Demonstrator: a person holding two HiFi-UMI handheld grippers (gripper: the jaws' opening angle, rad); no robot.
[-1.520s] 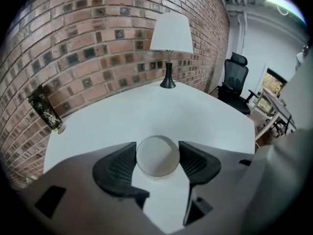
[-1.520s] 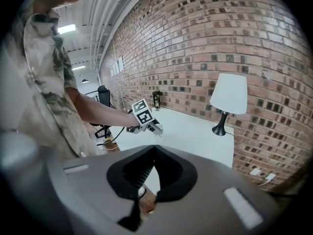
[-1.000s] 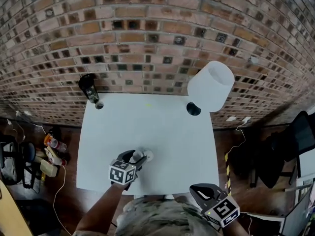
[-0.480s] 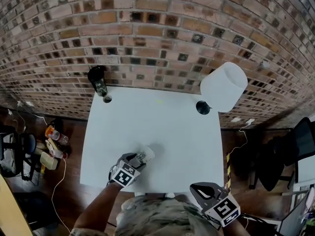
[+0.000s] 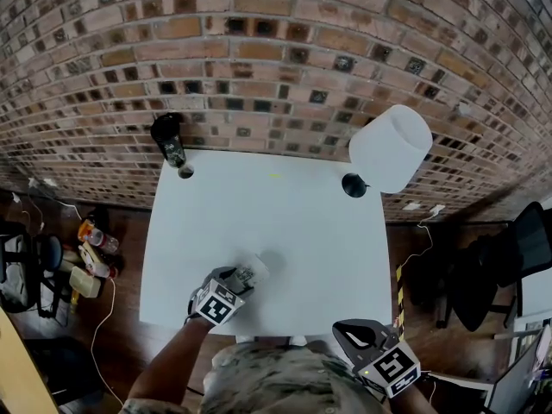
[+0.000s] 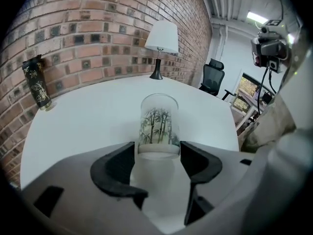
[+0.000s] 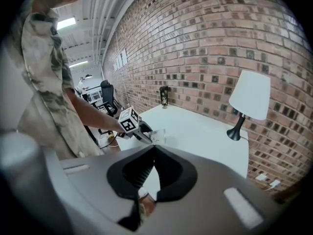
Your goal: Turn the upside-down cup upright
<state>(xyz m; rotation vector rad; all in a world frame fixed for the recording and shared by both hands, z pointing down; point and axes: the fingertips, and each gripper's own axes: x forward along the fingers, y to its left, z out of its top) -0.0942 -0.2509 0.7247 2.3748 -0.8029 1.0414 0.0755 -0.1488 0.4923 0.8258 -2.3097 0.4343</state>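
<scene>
A frosted glass cup (image 6: 159, 126) with a bamboo print stands on the white table (image 5: 259, 222) near its front edge, open end up. My left gripper (image 6: 157, 153) points down at it, one jaw on each side of the cup's base. The jaws are opening, and a thin gap shows on each side. In the head view the cup (image 5: 252, 273) sits just beyond the left gripper (image 5: 244, 279). My right gripper (image 5: 349, 335) hangs off the table's front right corner. In its own view the right gripper (image 7: 154, 150) is shut on nothing, and the cup (image 7: 156, 136) shows beyond it.
A white-shaded lamp (image 5: 390, 149) stands at the back right corner and a dark patterned tumbler (image 5: 168, 141) at the back left, both by the brick wall. An office chair (image 5: 517, 248) is to the right. Bottles and cables lie on the floor at the left (image 5: 86, 266).
The left gripper has sunk and rolled with the cup, which now stands on the table. Its jaws have spread off the cup's sides. The right gripper has barely moved.
</scene>
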